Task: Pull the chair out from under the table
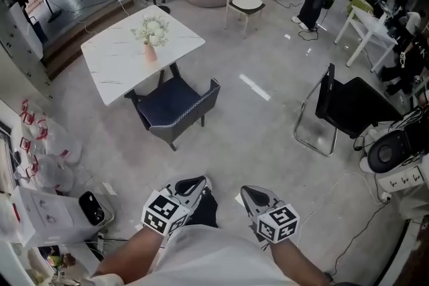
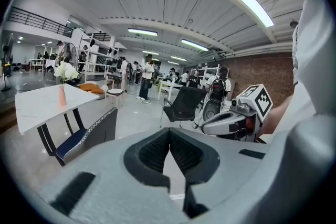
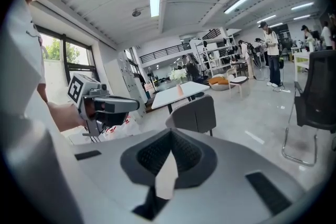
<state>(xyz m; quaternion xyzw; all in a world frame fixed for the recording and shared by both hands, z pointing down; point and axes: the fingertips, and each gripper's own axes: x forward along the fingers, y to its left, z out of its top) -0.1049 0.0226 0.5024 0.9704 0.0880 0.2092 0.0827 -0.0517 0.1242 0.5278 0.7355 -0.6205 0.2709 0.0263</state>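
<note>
Table [image 1: 127, 60]: white top, set at an angle across the floor, well ahead of me and off to the left. A vase of flowers [image 1: 151, 37] stands near its middle.

Chair [image 1: 175, 107]: dark blue seat, grey shell. The seat is tucked partly under the table's near edge and the backrest faces my position. The top rail of the backrest runs crosswise to my line of approach, its right end further off. In my judgement, that rail is what I must take hold of.

Left gripper [image 1: 198, 183]: jaws closed together, nothing between them, carried low in front of me and well apart from the chair. It is slightly the nearer of the two.

Right gripper [image 1: 250, 192]: jaws likewise closed and empty, just beside the left.

Finding: the chair lies ahead and left of both grippers, so the gap must be closed and the jaws opened before any pull.
</note>
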